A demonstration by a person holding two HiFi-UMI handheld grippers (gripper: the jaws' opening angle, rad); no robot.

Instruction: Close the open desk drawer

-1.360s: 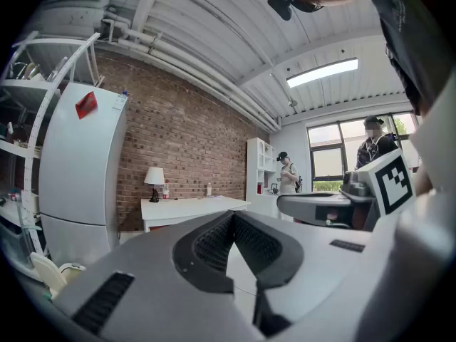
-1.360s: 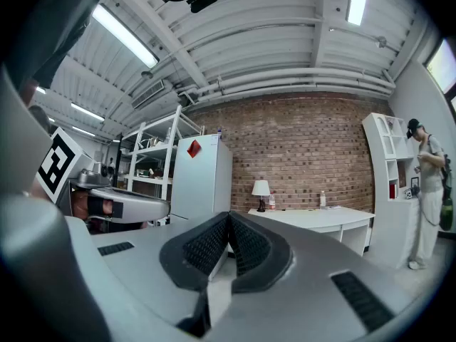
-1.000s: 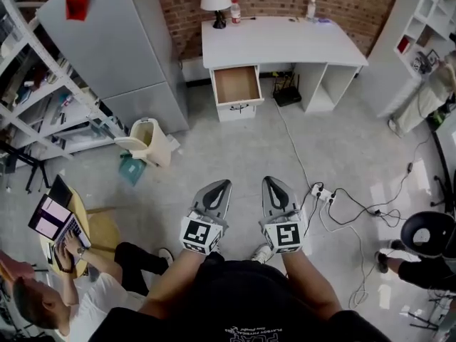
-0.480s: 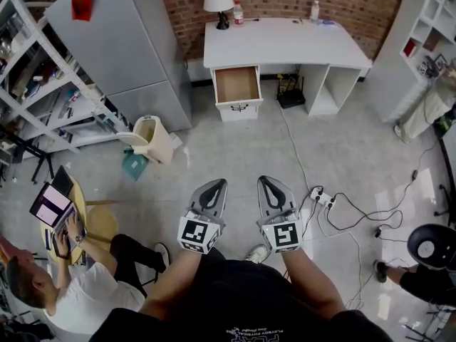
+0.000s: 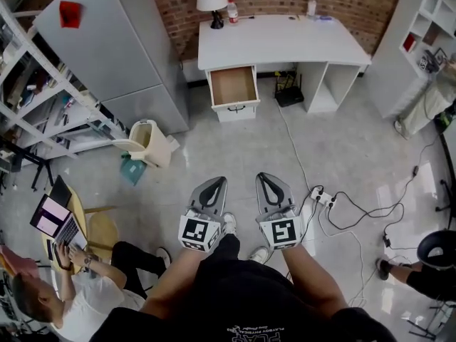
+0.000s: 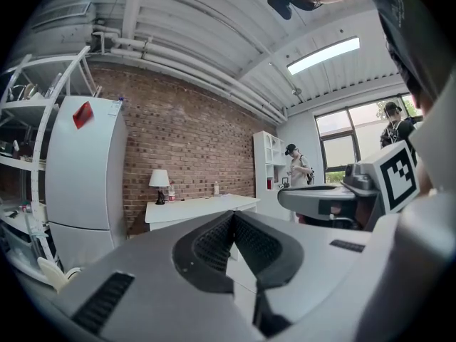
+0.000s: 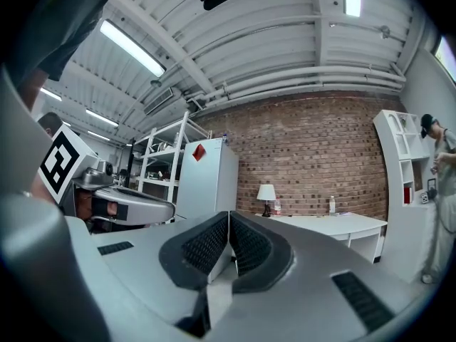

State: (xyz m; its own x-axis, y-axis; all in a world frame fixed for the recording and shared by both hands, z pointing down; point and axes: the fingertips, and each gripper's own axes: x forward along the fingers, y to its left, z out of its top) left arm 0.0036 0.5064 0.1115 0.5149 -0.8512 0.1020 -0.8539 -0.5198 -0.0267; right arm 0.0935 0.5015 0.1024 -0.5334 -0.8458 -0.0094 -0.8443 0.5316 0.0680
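Drawer (image 5: 236, 85) stands pulled out under the left end of the white desk (image 5: 285, 41), well apart from the person, across the floor. It looks empty, so likely light, rigid and easy on its runners. Best pushed flat on the front panel, mid-width near the handle, so it won't skew. Left gripper (image 5: 218, 184) and right gripper (image 5: 266, 179) are side by side, level, aimed deskward. Fingers of both are closed on nothing.

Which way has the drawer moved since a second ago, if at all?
No. The drawer sticks out of the white desk as far as before, still open.
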